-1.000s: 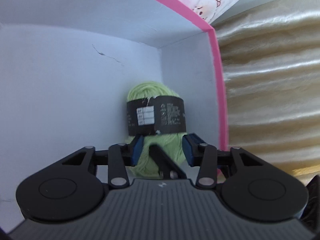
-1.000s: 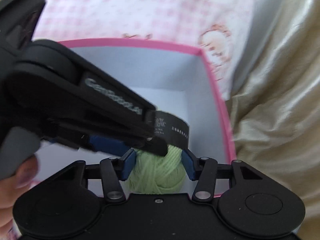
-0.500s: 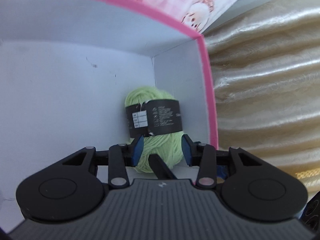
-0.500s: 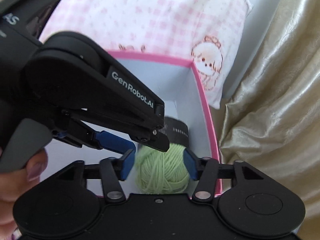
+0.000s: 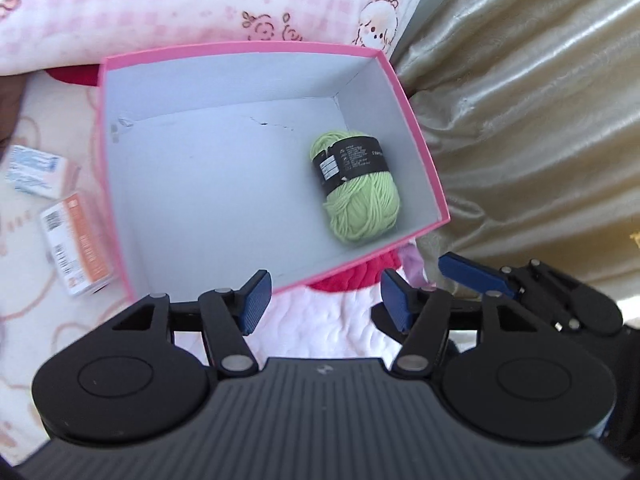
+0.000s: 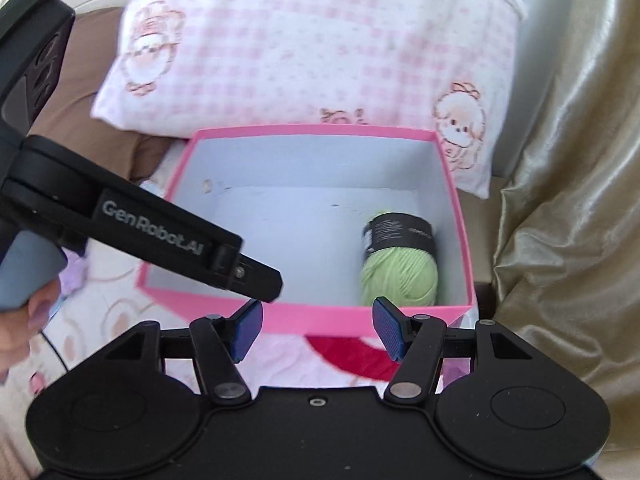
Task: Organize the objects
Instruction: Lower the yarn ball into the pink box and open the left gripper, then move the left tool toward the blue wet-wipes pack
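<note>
Left gripper (image 5: pixel 323 300) jaws opening, empty; right gripper (image 6: pixel 316 328) apart, empty. Green yarn ball (image 5: pixel 360 192) lies at 3 o'clock inside pink box (image 5: pixel 404 80).

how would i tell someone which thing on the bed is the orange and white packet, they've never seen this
Find the pink box with the white inside, on the bedcover. Outside its left wall lie two small packets. The orange and white packet is the nearer one, with barcodes on it; the pale blue and white packet lies beyond it.

"GenRobot.AI" stands in white on the left gripper (image 6: pixel 256 280) (yarn label (image 5: pixel 352 159) unreadable).
</note>
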{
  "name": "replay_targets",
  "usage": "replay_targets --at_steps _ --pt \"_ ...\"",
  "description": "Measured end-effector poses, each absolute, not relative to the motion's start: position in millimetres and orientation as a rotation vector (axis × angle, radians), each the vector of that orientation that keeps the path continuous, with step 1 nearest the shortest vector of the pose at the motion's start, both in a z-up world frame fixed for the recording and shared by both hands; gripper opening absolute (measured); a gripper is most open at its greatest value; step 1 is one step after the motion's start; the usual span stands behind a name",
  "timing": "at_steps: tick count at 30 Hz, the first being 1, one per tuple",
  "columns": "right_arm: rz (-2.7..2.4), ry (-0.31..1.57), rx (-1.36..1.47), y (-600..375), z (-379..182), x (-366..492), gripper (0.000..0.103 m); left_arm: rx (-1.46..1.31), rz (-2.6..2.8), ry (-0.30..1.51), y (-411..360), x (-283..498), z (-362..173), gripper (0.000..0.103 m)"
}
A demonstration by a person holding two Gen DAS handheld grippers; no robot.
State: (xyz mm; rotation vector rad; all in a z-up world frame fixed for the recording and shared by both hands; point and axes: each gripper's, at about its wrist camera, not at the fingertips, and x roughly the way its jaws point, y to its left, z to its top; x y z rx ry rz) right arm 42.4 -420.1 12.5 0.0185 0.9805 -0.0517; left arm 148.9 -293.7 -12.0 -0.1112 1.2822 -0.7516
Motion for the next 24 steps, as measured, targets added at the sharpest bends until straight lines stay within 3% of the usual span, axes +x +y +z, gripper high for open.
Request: replay_targets --at_steps 9,24 --pt "0.047 0.944 -0.033 -372.0 58.0 8.9 0.070 -0.036 -0.696 1.201 -216.1 105.8 36.4 0.062" --pt "0.285 0.952 -0.070 -293.6 68.4 0.4 0.084 -0.027 -0.515 1.147 -100.8 71.2 53.2 0.069"
